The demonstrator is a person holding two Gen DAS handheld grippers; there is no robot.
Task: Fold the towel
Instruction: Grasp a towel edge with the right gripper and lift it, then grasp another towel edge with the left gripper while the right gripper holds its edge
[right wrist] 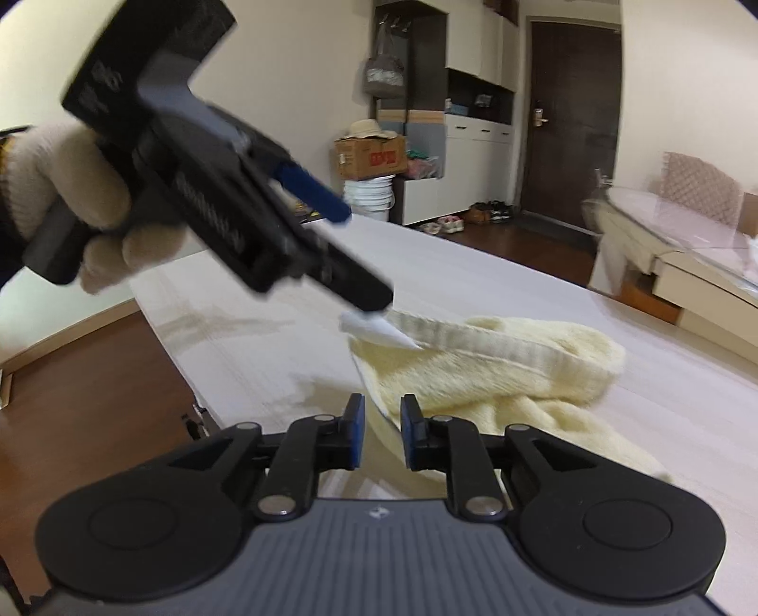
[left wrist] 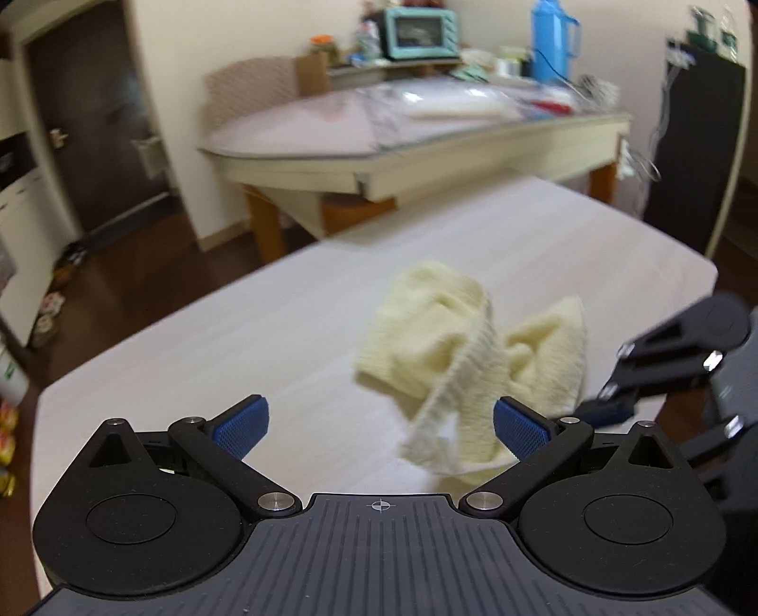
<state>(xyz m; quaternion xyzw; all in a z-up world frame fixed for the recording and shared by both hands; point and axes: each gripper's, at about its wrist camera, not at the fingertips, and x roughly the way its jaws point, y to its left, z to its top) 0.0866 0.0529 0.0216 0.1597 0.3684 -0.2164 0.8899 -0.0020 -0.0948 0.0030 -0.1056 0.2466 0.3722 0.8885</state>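
A pale yellow towel (left wrist: 455, 350) lies crumpled on the white table (left wrist: 237, 331). Its ribbed hem rises toward my left gripper (left wrist: 381, 426), whose blue pads stand wide apart, open and empty, with the towel's near corner just in front of the right pad. In the right wrist view the towel (right wrist: 497, 369) lies ahead, with a white tag (right wrist: 374, 329) at its corner. My right gripper (right wrist: 383, 421) has its jaws a narrow gap apart, the towel's edge showing between them. The left gripper (right wrist: 365, 265), held by a gloved hand, hangs over the tag.
A cream table (left wrist: 426, 142) with clutter, a blue thermos (left wrist: 552, 38) and a teal oven (left wrist: 421, 31) stands beyond. A dark cabinet (left wrist: 696, 142) is at the right. The table's left edge (right wrist: 170, 331) drops to the wood floor. Boxes and buckets (right wrist: 369, 180) stand far behind.
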